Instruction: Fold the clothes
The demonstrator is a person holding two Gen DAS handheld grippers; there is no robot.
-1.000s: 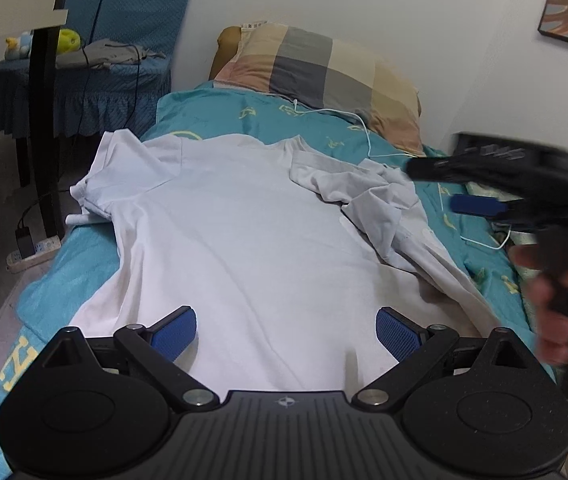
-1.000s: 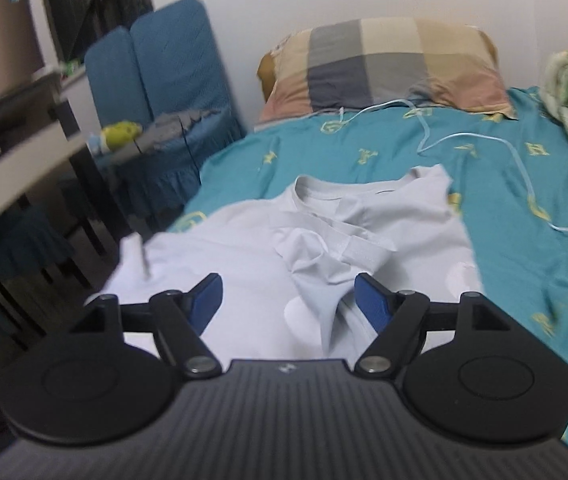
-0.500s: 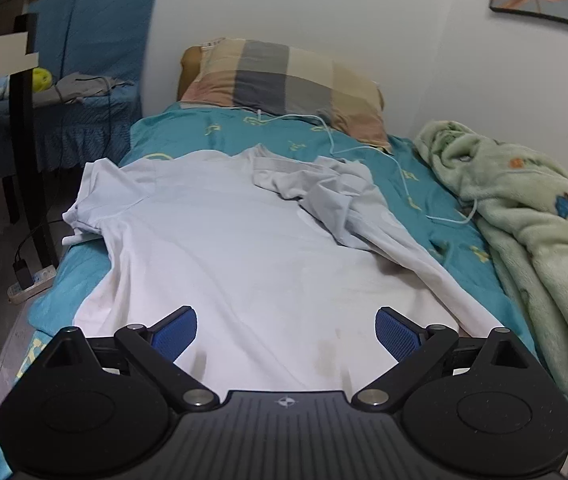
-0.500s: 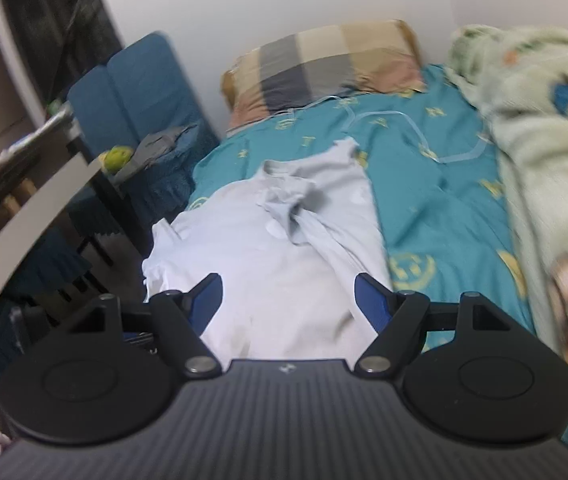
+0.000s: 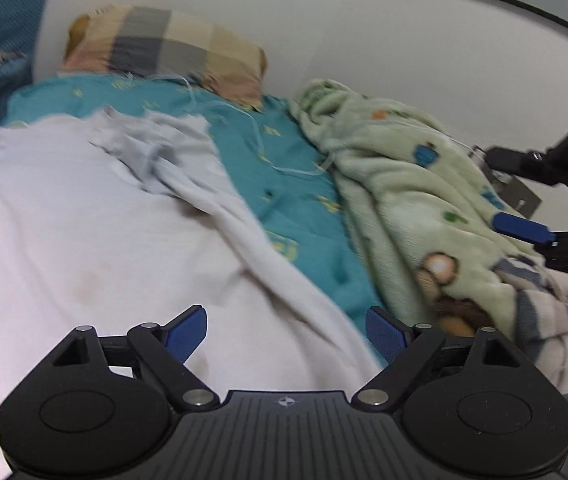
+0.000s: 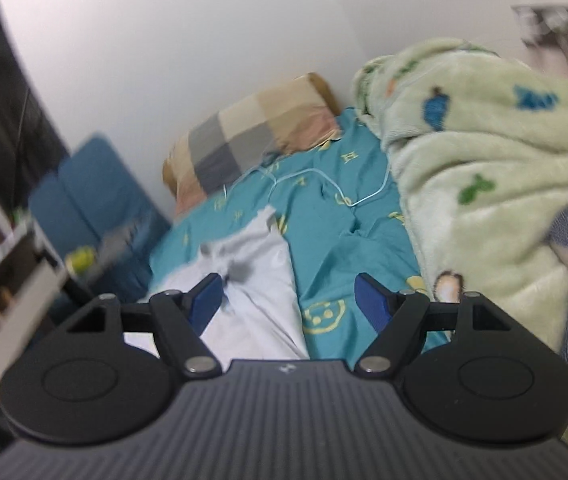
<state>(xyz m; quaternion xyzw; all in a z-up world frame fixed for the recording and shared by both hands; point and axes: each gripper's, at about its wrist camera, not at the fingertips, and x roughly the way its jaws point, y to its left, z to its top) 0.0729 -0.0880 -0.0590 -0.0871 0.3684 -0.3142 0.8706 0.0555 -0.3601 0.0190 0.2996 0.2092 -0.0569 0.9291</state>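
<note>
Both grippers empty — left gripper closing its jaws above the white shirt; right gripper spread, shirt beyond its left jaw.

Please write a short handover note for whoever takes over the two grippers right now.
Left gripper: jaws closing, nothing between them, above the white T-shirt.
Right gripper: open, empty, over the shirt's edge and the teal sheet.
Shirt lies spread on the bed, one sleeve crumpled inward near the collar.
Done: no finished fold.
Left: smooth sleeve, fold shirt.
</note>
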